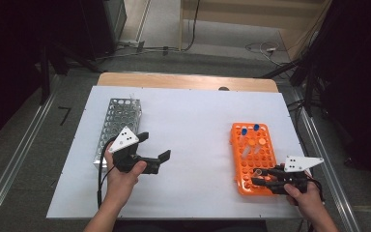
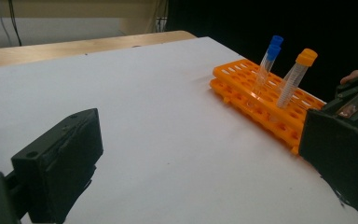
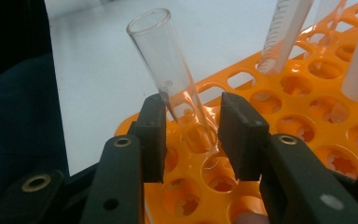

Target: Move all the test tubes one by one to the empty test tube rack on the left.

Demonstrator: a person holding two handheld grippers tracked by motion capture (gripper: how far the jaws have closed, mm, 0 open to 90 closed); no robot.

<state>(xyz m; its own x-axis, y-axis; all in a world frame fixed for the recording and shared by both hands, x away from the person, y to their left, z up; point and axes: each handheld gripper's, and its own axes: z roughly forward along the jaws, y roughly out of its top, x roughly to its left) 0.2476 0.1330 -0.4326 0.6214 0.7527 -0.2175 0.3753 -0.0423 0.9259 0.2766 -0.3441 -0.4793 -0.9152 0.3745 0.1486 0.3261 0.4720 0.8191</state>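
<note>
Right claw [image 3: 193, 140] sits around the bare glass tube [image 3: 168, 70] in the orange rack [image 3: 307, 126], not squeezing yet; it's slick and fragile, so grip mid-body gently.

you have a bright orange rack [image 1: 254, 155] on the white sheet [image 1: 193, 140] that covers the pale wooden table [image 1: 183, 80]. two tubes with blue caps [image 2: 275, 45] stand in that rack, and one tube with an orange cap [image 2: 306, 57] and fine dark scale marks down its clear side. the open tube [image 3: 170, 79] by your right gripper [image 3: 193, 140] is clear and colourless, tinted orange low down where the rack shows through. both grippers are black; your left gripper [image 1: 152, 152] carries a pale grey three-cornered plate dotted with small dark marks. the other rack [image 1: 117, 126] is silvery metal, punched with a regular grid of round holes.
</note>
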